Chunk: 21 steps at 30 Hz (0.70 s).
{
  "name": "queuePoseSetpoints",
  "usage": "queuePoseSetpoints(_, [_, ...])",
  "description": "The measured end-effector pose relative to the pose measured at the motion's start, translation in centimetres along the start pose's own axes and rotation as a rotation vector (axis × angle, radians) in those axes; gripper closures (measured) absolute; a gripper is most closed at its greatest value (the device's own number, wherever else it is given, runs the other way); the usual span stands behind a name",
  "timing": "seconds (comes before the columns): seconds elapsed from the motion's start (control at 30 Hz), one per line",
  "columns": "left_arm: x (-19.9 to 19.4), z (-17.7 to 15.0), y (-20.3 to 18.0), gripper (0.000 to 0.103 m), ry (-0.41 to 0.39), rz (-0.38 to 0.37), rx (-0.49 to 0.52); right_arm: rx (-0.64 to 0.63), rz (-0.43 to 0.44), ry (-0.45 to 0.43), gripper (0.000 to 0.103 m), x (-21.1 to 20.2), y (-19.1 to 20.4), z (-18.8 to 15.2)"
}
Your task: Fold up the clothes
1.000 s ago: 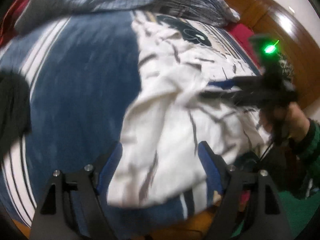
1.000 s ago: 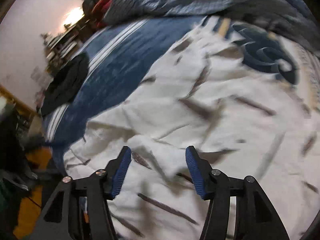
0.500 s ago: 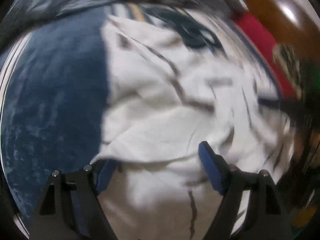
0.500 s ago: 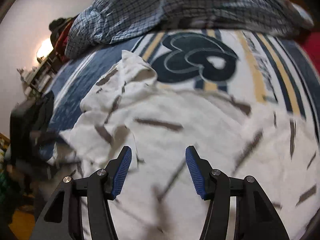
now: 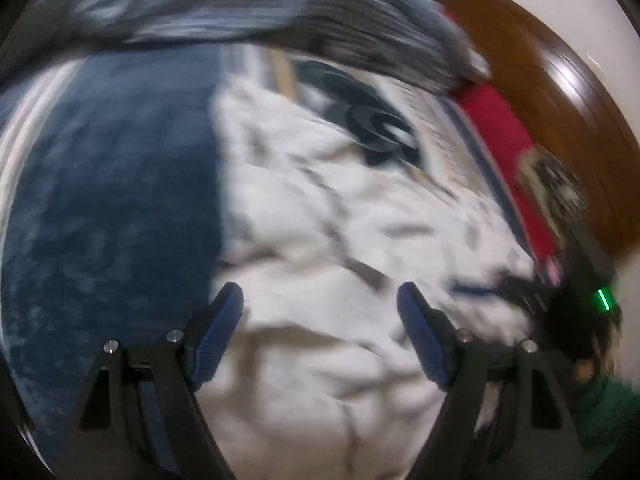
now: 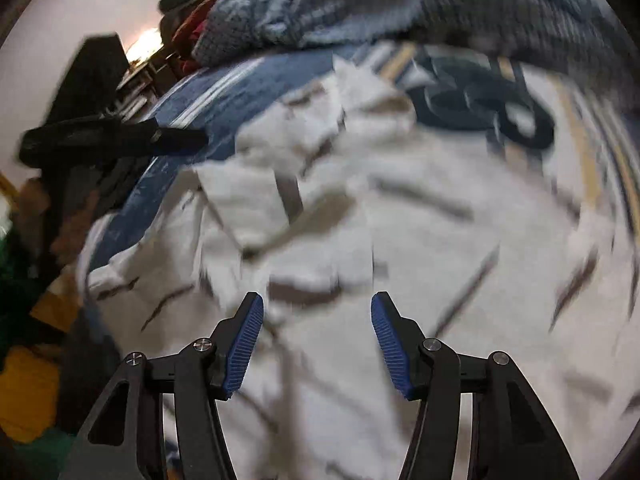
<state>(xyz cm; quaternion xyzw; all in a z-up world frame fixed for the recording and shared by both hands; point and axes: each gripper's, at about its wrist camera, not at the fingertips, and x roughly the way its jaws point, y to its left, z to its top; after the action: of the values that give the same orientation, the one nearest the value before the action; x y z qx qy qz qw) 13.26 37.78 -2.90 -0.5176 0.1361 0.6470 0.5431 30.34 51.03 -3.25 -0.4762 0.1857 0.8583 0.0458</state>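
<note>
My two grippers: left gripper (image 5: 320, 308) jaws spread wide, empty; right gripper (image 6: 317, 312) jaws parted, empty. Both hover over one white garment (image 5: 340, 240), crumpled, dark dashes, on one blue bedspread (image 5: 112, 200). One plaid shirt (image 6: 400, 4) heaped beyond.

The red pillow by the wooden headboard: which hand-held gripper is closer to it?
Right. The right hand-held gripper hovers over the white garment just below the red pillow. The left hand-held gripper is across the garment, nearer the blue blanket.
</note>
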Motion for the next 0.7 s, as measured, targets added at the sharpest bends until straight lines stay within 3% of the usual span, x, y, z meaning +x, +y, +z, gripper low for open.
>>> queuePoseSetpoints(0.13, [2.7, -1.8, -2.7, 0.022, 0.116, -0.018, 0.122, -0.047, -0.024, 0.060, 0.045, 2.2, 0.5, 2.1])
queuePoseSetpoints(0.23, [5.3, -1.2, -2.4, 0.022, 0.153, -0.033, 0.105, -0.052, -0.025, 0.086, 0.045, 3.6, 0.3, 1.8])
queuePoseSetpoints(0.33, [6.4, 1.1, -1.2, 0.021, 0.121, -0.063, 0.026, -0.047, -0.084, 0.066, 0.045, 4.2, 0.2, 1.1])
queuePoseSetpoints(0.47, [5.0, 5.6, 1.9, 0.022, -0.014, -0.026, -0.117, -0.009, -0.077, 0.046, 0.044, 4.3, -0.2, 0.6])
queuePoseSetpoints(0.57, [2.7, 8.4, 3.7, 0.021, -0.109, 0.035, -0.167, -0.005, -0.069, 0.039, 0.044, 4.3, -0.4, 0.7])
queuePoseSetpoints(0.7, [3.0, 11.8, 5.3, 0.021, -0.068, 0.126, -0.137, -0.001, -0.069, 0.001, 0.044, 2.8, -1.1, 0.9])
